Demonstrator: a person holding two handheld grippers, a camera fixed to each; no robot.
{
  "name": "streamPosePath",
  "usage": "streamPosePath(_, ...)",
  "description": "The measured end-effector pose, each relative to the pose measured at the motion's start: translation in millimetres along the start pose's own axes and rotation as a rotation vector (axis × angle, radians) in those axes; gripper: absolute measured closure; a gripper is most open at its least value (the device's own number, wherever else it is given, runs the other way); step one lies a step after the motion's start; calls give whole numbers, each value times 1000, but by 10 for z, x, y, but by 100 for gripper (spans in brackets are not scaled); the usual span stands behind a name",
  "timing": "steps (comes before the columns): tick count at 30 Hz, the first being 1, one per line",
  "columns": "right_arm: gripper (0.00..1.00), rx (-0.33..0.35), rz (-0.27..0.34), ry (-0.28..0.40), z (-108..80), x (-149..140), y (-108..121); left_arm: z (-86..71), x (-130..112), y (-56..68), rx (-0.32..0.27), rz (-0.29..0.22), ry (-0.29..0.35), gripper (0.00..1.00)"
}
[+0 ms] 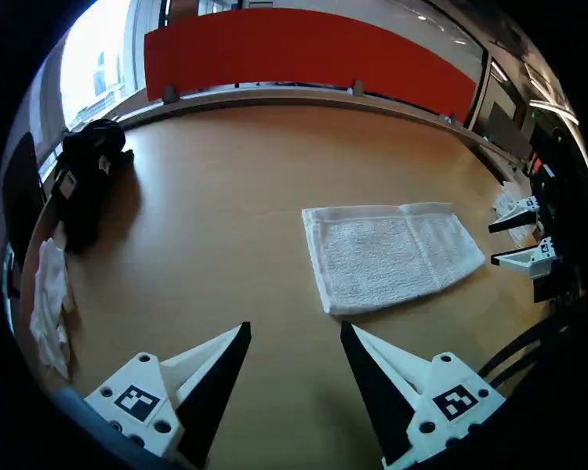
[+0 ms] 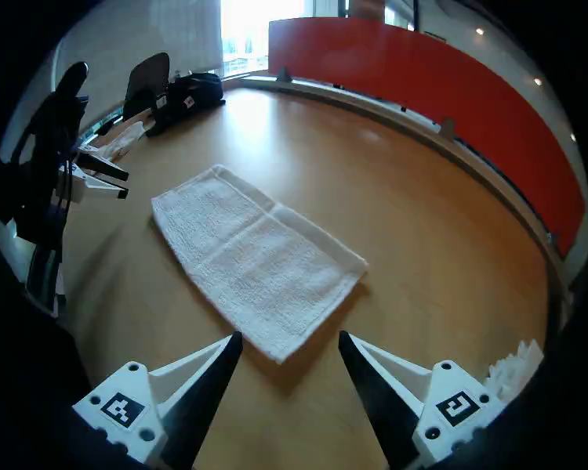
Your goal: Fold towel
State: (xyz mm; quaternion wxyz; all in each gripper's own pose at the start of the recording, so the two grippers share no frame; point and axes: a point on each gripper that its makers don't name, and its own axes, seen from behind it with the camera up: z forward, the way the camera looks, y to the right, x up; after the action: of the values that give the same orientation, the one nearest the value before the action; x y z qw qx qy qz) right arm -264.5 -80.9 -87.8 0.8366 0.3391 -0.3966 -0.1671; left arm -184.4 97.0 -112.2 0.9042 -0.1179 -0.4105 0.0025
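Left gripper view: white terry-cloth towel (image 1: 388, 254) lies flat on the light brown wooden tabletop (image 1: 215, 204), right of centre and a little ahead of the left gripper (image 1: 294, 327). Jaws spread, nothing between them. The right gripper (image 1: 521, 235) sits at the towel's far right, apart from the cloth, fingers likewise parted.

Right gripper view: the towel's near corner lies just ahead of the right gripper's fingertips, not touching them. Jaws released, empty. A line crosses the cloth at mid-length; cannot tell whether it is a hem band or a crease.

Background: long red partition panel (image 1: 310, 51) along the table's far edge, black bag (image 1: 90, 172) far left, crumpled white cloth (image 1: 49, 305) at the near left edge.

Handling, judged: light, soft, limp; it will sag wherever it is not held. The pile should grip well, but the smooth tabletop may let it slide. Best hold: one corner per gripper on the same short edge, with one finger slid under the edge.
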Motion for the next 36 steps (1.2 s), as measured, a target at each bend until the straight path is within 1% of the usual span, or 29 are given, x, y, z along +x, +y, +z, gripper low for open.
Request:
streamPosePath(6, 5, 14, -19, -9, 15, -7, -14, -55, -19, -76, 26, -13, 20, 16)
streamPosePath(8, 5, 17, -23, -15, 18, -17, -14, -72, -20, -110, 37, -17, 32, 16)
streamPosePath(14, 5, 28, -36, -34, 47, -67, -23, -139, 8, -157, 48, -33, 83, 16)
streamPosePath(18, 5, 34, -48, -46, 51, -98, -30, -173, -10, -193, 58, -41, 101, 16)
streamPosePath(27, 6, 52, -68, -65, 57, -129, -40, -275, 44, -263, 83, -32, 172, 16)
streamPosePath(36, 6, 72, -95, -94, 59, -164, -55, -389, 113, -317, 111, -36, 250, 16)
